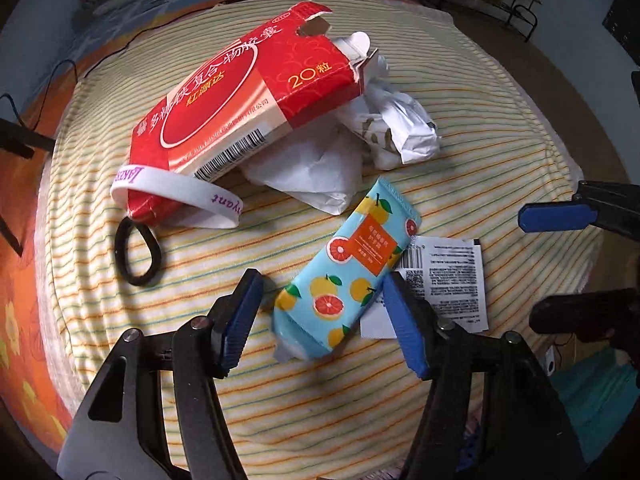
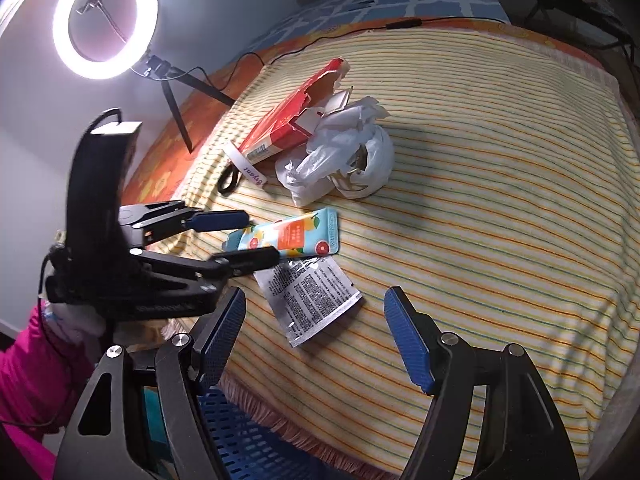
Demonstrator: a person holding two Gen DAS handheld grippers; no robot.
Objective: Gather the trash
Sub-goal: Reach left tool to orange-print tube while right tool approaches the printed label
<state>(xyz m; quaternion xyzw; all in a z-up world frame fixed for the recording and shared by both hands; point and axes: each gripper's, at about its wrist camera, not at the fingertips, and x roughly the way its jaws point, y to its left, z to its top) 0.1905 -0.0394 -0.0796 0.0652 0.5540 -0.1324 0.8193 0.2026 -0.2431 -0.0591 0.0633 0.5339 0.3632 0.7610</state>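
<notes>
Looking down the left wrist view, we see the left gripper (image 1: 322, 312) with its fingers spread wide on either side of the fruit-printed tube (image 1: 346, 276), pads apart from it, gripping nothing. Only this view shows the red box's (image 1: 240, 100) barcode face. From the right wrist view we get the ring light (image 2: 105, 18), a pink sleeve (image 2: 32, 376) and the blue basket (image 2: 232, 432) below the striped cloth's (image 2: 500, 200) fringed near edge. Plenty of bare cloth lies to the right of the crumpled bag (image 2: 344, 160) and printed sachet (image 2: 312, 300). Our right gripper (image 2: 316, 344) hangs well open over that cloth, empty.
</notes>
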